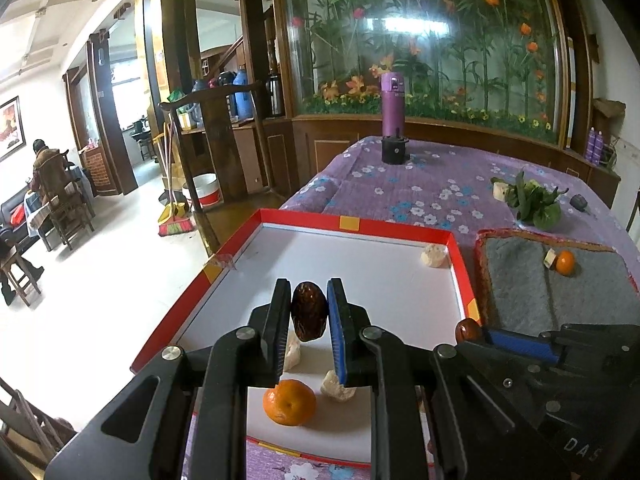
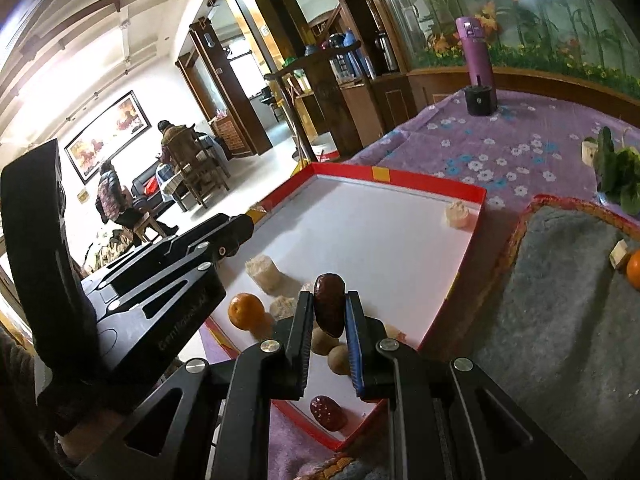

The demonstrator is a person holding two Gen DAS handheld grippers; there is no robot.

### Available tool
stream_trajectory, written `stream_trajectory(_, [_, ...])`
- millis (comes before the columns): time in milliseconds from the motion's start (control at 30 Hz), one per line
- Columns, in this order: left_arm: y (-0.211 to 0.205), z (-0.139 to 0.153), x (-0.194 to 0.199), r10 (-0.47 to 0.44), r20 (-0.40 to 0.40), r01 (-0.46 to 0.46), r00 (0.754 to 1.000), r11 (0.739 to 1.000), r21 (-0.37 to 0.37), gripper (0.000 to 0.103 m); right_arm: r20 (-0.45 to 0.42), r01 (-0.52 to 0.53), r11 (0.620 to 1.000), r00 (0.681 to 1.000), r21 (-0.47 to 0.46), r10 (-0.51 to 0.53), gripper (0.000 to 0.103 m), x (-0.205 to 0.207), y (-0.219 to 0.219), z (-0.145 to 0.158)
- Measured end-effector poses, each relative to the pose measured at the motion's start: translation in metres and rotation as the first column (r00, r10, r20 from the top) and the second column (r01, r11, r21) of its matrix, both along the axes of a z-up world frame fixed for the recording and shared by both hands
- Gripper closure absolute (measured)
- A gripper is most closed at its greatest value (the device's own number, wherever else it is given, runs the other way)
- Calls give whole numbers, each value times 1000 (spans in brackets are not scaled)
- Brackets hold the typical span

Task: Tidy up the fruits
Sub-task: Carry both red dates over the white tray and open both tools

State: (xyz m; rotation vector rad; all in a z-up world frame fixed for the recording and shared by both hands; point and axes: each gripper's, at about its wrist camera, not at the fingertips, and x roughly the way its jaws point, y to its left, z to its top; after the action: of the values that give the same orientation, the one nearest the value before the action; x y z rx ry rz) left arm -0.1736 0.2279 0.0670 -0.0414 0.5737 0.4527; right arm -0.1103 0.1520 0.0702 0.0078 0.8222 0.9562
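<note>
Left wrist view: left gripper (image 1: 308,316) raised above the near half of the red-rimmed tray (image 1: 360,224), fingers (image 1: 278,320) narrowed onto a dark date (image 1: 308,317), held upright between the pads and clear of the tray floor. Below it, on the tray's near edge, an orange (image 1: 289,402), with pale lumps (image 1: 338,386) just beside. Another pale lump (image 1: 434,256) in the tray's far right corner. At the tray's right rim, right gripper (image 1: 474,334) reaching in from the lower right, with a second date (image 1: 468,330) at its fingertip.

Right wrist view: right gripper (image 2: 329,312) poised over the tray's (image 2: 436,190) near right corner, tilted leftward, fingers (image 2: 354,340) drawn close on its own date (image 2: 329,310), gripped upright. Under it, two round tan fruits (image 2: 338,358) touching each other on the tray floor, and a third date (image 2: 327,412) lying in the tray's nearest corner. Left of these, the orange (image 2: 245,311) near the tray's left rim, a pale cylinder-shaped lump (image 2: 266,274) just beyond it. Left gripper's body (image 2: 160,280) slanting in over the tray's left rim, fingertips hidden here.

Right of the tray, grey mat (image 1: 532,292) with a small orange (image 1: 565,263) on its far part, well apart from the tray. Purple flowered cloth (image 1: 420,184) beneath everything; purple bottle (image 1: 393,108) well beyond the tray.
</note>
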Motion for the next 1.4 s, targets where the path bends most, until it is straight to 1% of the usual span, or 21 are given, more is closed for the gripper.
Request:
stream_trajectory(233, [4,-10,4,5,-30,-6,1000,1000,-8,87,-22,-1,1000,1000,-19,1,88,1,3,-11])
stream_trajectory(500, [8,-22,10,-6,-59,4,998,999,-47,87,-31,-4,999,1000,-37,3,87,2,7,-16])
stream_trajectory(700, [12,-30,14,1,-86,-6,996,998,-59,87,-49,12,998,999,-55,-15,84,9,8,-23])
stream_trajectory(867, [13,-36,17,8,-109,-16,994,997,-73,87,-55,12,999,998,-46,-14,84,11,5,-24])
stream_trajectory(967, [12,-34,18,8,-114,-16,993,997,-73,87,-51,32,999,998,-28,-33,80,13,-1,-20])
stream_trajectory(1067, [9,-31,18,1,-110,-10,994,997,-75,86,-53,58,998,997,-3,-58,79,17,-10,-15])
stream_trajectory(1100, [7,-30,18,-2,-108,-6,994,997,-73,76,-53,64,998,997,1,-64,78,18,-13,-13])
stream_trajectory(1133, [5,-27,18,-4,-102,-3,995,998,-69,60,-54,71,997,996,8,-71,77,20,-16,-11])
stream_trajectory(1200, [-3,-18,15,-2,-75,-1,997,999,-47,45,-55,95,995,994,26,-94,77,23,-26,-6])
stream_trajectory(1367, [-25,5,9,-46,-28,46,999,999,-9,45,-53,143,987,989,69,-139,76,30,-49,7])
stream_trajectory(1400, [-30,10,8,-55,-20,55,998,998,-1,43,-52,153,985,987,80,-149,76,31,-56,10])
